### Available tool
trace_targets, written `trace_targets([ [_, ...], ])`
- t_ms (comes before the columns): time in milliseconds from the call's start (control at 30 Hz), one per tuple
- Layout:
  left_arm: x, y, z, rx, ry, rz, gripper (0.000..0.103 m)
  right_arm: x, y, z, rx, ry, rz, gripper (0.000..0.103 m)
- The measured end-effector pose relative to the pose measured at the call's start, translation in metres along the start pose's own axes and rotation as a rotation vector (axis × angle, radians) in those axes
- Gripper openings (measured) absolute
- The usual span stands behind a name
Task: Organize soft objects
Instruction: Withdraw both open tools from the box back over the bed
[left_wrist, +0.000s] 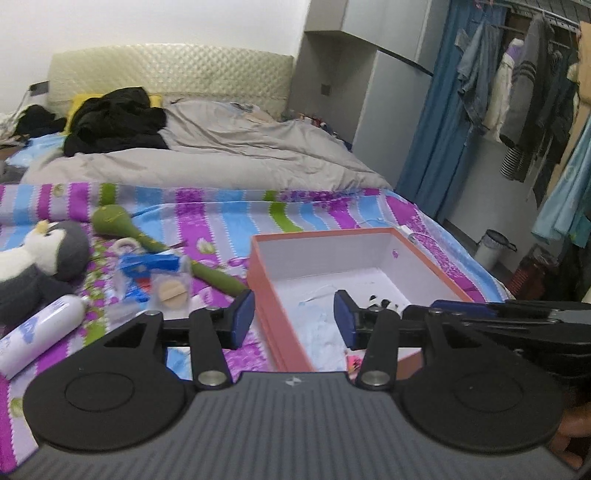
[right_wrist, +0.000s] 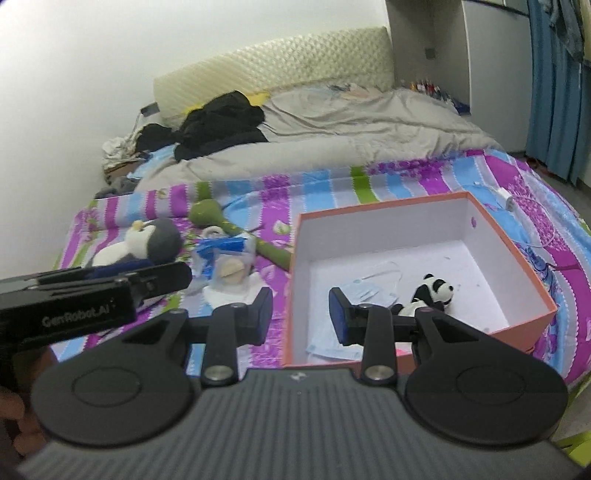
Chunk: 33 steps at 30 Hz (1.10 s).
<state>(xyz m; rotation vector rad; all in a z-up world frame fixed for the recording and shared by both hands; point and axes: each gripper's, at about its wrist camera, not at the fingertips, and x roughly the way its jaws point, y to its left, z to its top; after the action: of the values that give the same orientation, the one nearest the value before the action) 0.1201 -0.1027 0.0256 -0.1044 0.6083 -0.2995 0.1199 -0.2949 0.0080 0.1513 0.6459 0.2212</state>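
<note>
in the left wrist view, the left gripper (left_wrist: 294, 315) hangs over the near left edge of the orange box (left_wrist: 260, 291) with its blue pads apart and nothing between them. the penguin toy (left_wrist: 40, 266) lies on the striped sheet (left_wrist: 314, 210) far to the left, next to a white bottle (left_wrist: 37, 332), a green soft stick (left_wrist: 147, 243) and some small blue packets (left_wrist: 151, 264). only a bit of the panda toy (left_wrist: 378, 303) peeks out behind the right pad here. the right gripper's side (left_wrist: 517, 314) pokes in from the right

the box looks like the place for soft things, so i think the penguin toy is next. to do it well, reach left, open wide, pinch the fat middle of the penguin and lift it clear of the bottle and packets before going to the box

in the right wrist view, the right gripper (right_wrist: 301, 314) also has its pads apart and holds nothing. this view shows the whole panda toy (right_wrist: 428, 295) lying in the box (right_wrist: 517, 273) beside light blue face masks (right_wrist: 364, 290), which the other view mostly hides. the penguin toy (right_wrist: 147, 242) is partly behind the left gripper's body (right_wrist: 92, 291)
</note>
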Motion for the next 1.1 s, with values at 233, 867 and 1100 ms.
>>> trace_targets([
  [233,-0.048,0.032,-0.032,-0.048,-0.021,0.059,0.054,-0.016,0.038,-0.030,-0.063,0.006,0.051,0.037],
  [867,-0.096,0.086,-0.109,-0.123,-0.007,0.180,0.054,-0.019,0.088,-0.109,-0.098,0.013,0.131,0.037],
  [1100,-0.083,0.105,-0.125,-0.191,0.028,0.203,0.054,-0.004,0.097,-0.116,-0.136,0.022,0.140,0.037],
])
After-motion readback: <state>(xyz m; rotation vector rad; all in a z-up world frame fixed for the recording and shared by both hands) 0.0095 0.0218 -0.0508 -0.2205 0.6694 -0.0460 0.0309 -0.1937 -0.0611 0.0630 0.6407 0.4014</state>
